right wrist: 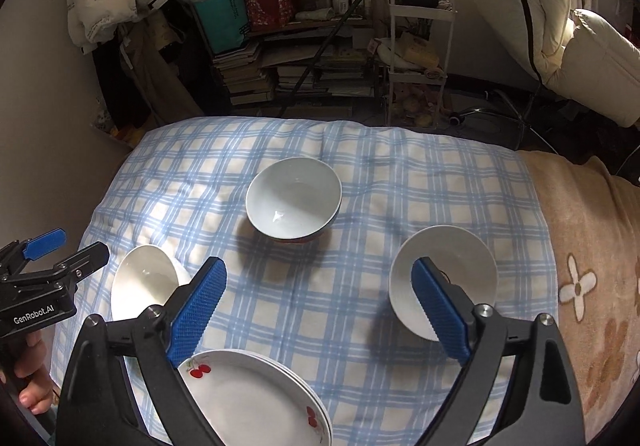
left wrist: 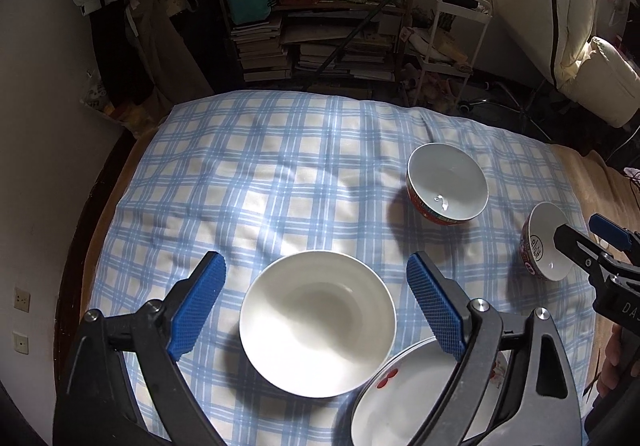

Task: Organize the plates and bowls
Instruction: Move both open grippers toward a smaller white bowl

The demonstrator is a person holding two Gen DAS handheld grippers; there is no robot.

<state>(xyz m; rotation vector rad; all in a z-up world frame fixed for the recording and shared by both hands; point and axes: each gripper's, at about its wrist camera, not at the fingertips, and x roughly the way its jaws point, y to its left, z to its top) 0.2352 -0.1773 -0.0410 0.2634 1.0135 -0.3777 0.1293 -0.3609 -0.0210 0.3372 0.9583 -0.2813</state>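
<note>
A blue-and-white checked cloth [left wrist: 280, 174] covers the surface, and on it stand 3 bowls and 1 stack of plates. The left gripper [left wrist: 316, 270] hangs with its jaws spread wide, holding nothing; the plain white ceramic bowl [left wrist: 318, 324] sits upright between and just below its 2 blue ribbed pads [left wrist: 196, 310], touching neither as far as the left wrist view shows. Just beside that bowl on its right, the stack of white plates with red cherry prints [left wrist: 404, 402] lies partly under the gripper's right finger.

The right gripper [right wrist: 318, 274] also has its jaws wide apart and empty. In the right wrist view the plate stack [right wrist: 256, 402] lies low between its fingers, nearer the left one. A small white-lined bowl with a red patterned outside [right wrist: 444, 278] sits behind the right fingertip, which overlaps its rim in the picture; contact cannot be told. The larger white-lined bowl with a red band outside [right wrist: 294, 198] stands well ahead, roughly centred between the jaws.

Behind the cloth stands a cluttered wooden shelf of books [right wrist: 280, 70].
</note>
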